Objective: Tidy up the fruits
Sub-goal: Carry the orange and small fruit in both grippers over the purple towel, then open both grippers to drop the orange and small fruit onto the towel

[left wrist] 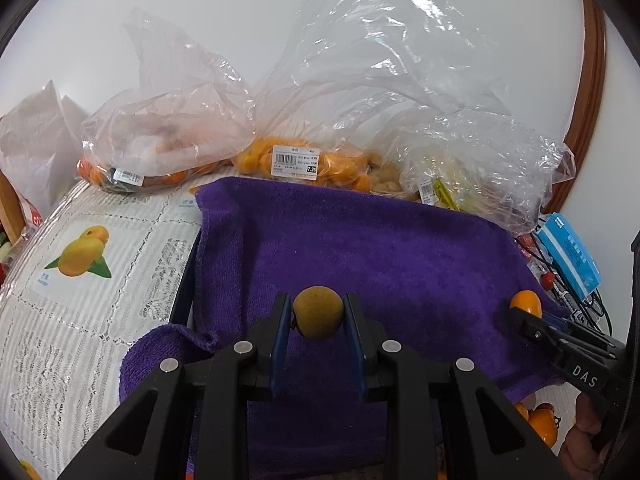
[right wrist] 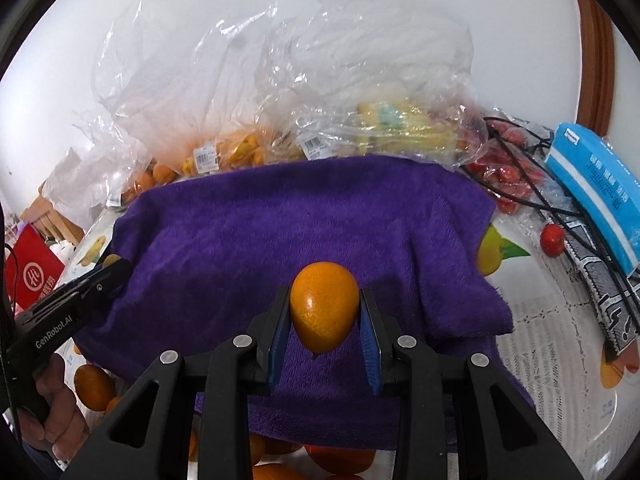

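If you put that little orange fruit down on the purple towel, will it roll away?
Probably only a little. The orange fruit in the right hand-held gripper is egg-shaped and smooth, so it may wobble. The purple towel looks fuzzy and should slow it.

Plain white wall (left wrist: 240,8), curved brown wooden frame (left wrist: 596,80) at right.

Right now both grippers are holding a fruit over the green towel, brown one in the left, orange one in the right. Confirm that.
One detail is off: the towel is purple, not green, as both wrist views show. The rest stands: the left gripper holds the brown fruit and the right gripper holds the orange fruit over it.
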A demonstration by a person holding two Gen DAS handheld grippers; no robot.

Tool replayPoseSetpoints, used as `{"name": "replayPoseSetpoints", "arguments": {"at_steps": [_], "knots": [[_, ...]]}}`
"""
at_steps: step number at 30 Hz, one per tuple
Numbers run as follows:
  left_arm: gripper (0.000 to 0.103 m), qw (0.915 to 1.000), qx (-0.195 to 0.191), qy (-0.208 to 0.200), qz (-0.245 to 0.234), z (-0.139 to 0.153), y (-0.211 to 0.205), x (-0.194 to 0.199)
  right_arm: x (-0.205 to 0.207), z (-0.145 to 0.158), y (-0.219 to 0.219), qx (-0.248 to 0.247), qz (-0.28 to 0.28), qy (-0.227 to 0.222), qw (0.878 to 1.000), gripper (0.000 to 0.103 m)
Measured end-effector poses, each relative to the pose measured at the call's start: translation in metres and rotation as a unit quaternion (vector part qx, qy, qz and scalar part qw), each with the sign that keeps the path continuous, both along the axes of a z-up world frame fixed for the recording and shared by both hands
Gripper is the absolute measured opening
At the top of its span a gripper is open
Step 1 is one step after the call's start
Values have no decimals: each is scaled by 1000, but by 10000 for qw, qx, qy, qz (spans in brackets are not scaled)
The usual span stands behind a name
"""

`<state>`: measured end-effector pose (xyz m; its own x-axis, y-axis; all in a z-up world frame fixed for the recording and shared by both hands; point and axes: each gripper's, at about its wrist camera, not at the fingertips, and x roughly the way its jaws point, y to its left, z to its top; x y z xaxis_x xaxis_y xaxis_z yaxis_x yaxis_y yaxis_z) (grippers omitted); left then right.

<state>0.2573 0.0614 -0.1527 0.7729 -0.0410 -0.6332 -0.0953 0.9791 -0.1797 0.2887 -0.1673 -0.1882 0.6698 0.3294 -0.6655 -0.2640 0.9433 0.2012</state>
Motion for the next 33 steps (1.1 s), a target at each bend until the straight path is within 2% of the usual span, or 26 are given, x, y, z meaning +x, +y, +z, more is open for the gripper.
{"name": "replayPoseSetpoints", "arguments": {"at_steps": [12,33], "knots": [[25,9999,0,154,-17,-6,-1,3,4,-8,-5,-27,-55,242,9997,33],[26,9997,-36,238,-106,-8,-3,4,3,-9,1,-169,3,207,9996,34]]}}
